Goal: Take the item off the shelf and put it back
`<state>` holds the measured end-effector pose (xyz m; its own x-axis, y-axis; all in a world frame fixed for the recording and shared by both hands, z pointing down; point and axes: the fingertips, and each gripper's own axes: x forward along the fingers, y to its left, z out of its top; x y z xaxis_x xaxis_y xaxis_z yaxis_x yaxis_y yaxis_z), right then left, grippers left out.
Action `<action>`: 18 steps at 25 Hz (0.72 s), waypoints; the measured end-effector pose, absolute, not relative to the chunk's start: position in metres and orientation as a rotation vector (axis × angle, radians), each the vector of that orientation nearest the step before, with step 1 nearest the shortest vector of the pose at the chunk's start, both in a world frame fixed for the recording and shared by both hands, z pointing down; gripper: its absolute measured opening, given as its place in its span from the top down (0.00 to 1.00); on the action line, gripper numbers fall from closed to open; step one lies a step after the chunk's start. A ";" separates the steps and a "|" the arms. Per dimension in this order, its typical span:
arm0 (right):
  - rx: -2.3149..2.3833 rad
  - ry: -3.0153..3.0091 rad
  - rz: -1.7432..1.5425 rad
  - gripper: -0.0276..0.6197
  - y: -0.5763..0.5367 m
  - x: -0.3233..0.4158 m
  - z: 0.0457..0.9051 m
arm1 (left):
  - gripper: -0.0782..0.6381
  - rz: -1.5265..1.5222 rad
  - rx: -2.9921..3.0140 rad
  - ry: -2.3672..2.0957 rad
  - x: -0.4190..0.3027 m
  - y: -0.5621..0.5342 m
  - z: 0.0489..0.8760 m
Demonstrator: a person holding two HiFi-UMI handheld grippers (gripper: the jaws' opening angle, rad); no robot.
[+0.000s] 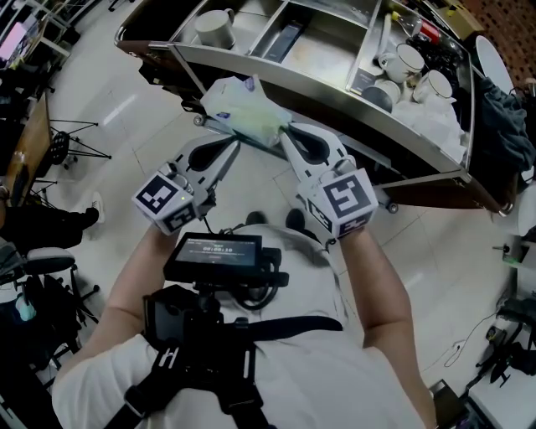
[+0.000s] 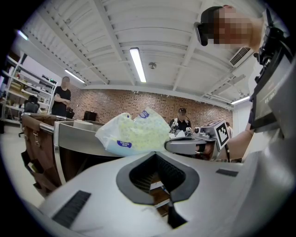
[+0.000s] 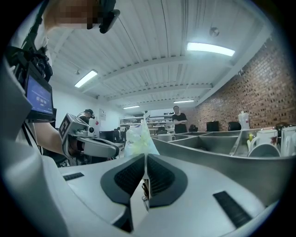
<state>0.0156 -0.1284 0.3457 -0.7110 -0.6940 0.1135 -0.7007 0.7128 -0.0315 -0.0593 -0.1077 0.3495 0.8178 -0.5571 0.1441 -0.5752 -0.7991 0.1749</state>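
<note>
A workshop with a pale tiled floor [image 1: 456, 251] and a red brick wall [image 2: 138, 99]: a person stands at a steel cart [image 1: 377, 130] whose top tray is split into compartments. One compartment at the left holds a white mug [image 1: 216, 25], and one at the right holds a cluster of cups [image 1: 406, 59].

A plastic-wrapped tissue pack [image 1: 243, 109] hangs at the cart's front rim, between the two grippers and partly over the floor. In the head view its long axis runs from upper left to lower right, roughly along that rim. One end points towards the mug side and the other towards the right gripper [image 1: 286, 132].

In the right gripper view the tissue pack [image 3: 137, 139] rises straight out of the right gripper [image 3: 144, 156]. Its jaws are pressed together on the thin edge of the wrapper.

The left gripper [image 1: 237, 147] reaches in from the other side. In its own view the left gripper [image 2: 156, 153] has its jaws standing apart, with the cart's lower woodwork showing through the gap. The tissue pack [image 2: 134, 132] sits just beyond the tips, not between the pads, and whether the tips touch it cannot be told.

A bystander [image 2: 61, 96] stands behind the cart.
</note>
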 end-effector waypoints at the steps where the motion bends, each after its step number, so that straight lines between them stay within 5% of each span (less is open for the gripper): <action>1: 1.153 -2.823 0.109 0.92 -0.129 0.016 0.346 | 0.88 0.127 2.792 -0.882 -0.060 -0.108 0.351; 18: 1.162 -2.819 0.120 0.92 -0.129 0.016 0.346 | 0.88 0.071 2.787 -0.879 -0.063 -0.108 0.345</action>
